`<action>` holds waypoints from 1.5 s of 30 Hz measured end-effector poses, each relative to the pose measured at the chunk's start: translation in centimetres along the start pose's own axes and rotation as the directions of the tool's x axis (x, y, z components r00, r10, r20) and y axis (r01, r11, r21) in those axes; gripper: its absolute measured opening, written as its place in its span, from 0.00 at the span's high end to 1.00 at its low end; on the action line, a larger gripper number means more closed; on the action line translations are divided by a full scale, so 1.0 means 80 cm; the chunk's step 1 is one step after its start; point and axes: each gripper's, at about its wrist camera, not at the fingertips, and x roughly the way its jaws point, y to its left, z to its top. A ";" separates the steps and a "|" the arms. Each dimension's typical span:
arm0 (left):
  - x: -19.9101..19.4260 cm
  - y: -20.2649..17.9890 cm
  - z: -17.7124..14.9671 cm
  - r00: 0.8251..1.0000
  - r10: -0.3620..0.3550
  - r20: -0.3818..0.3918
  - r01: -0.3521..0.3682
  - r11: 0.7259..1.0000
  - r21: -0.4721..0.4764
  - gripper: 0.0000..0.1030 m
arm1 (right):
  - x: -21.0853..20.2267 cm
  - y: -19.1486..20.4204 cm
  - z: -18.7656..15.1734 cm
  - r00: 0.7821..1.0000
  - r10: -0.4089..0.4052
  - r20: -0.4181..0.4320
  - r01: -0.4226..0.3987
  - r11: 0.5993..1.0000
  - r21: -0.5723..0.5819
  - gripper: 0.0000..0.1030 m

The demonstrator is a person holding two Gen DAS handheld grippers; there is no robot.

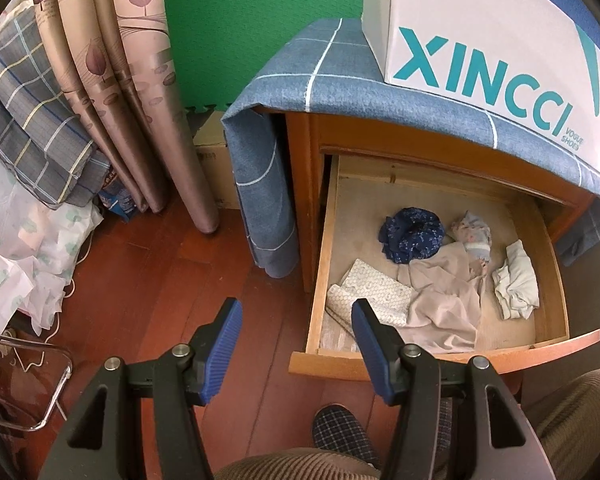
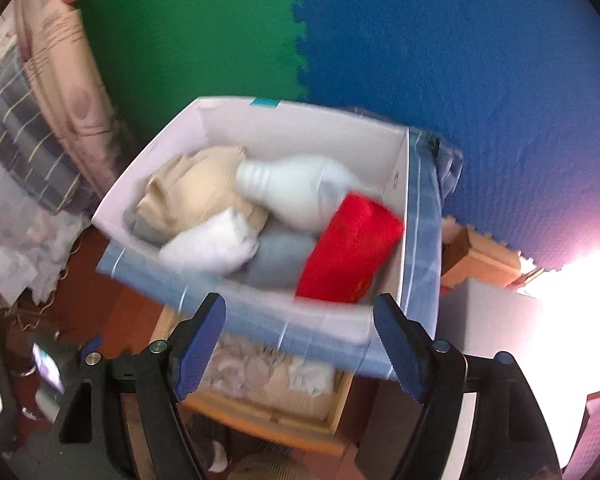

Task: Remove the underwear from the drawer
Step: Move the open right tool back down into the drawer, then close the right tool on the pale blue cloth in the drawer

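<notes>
The underwear (image 1: 448, 292) lies loose in the open drawer (image 1: 556, 320) as several separate pieces: a dark blue crumpled piece (image 1: 412, 236) toward the drawer's back, a beige piece (image 1: 444, 304) spread across its middle, a patterned white folded piece (image 1: 370, 294) by its left wall, a pale piece (image 1: 516, 284) by its right wall, and a small floral bundle (image 1: 472, 234) behind the beige one. The drawer stands pulled out from the wooden cabinet (image 1: 300, 168), which exposes all pieces from above; a blue checked cloth (image 1: 324, 76) drapes the cabinet top above the drawer, and a white shoe box (image 2: 228, 136) rests on that cloth. Judged from its contents, the box serves as the receiving container: it already holds a red cloth (image 2: 350, 246), a white roll (image 2: 212, 246), a beige garment (image 2: 192, 192), and a white bottle (image 2: 300, 192). The right gripper (image 2: 298, 344) hovers above the box's near rim with jaws spread and nothing between them. The left gripper (image 1: 296, 348) hangs in front of the drawer's left front corner, jaws apart and empty, apparently on standby while the right does the transfer.
</notes>
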 end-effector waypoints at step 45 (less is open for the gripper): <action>0.021 -0.001 -0.003 0.996 -0.036 -0.078 0.035 0.999 -0.018 0.43 | 0.362 0.016 -0.186 0.866 -0.127 -0.485 -0.027 0.954 -0.297 0.28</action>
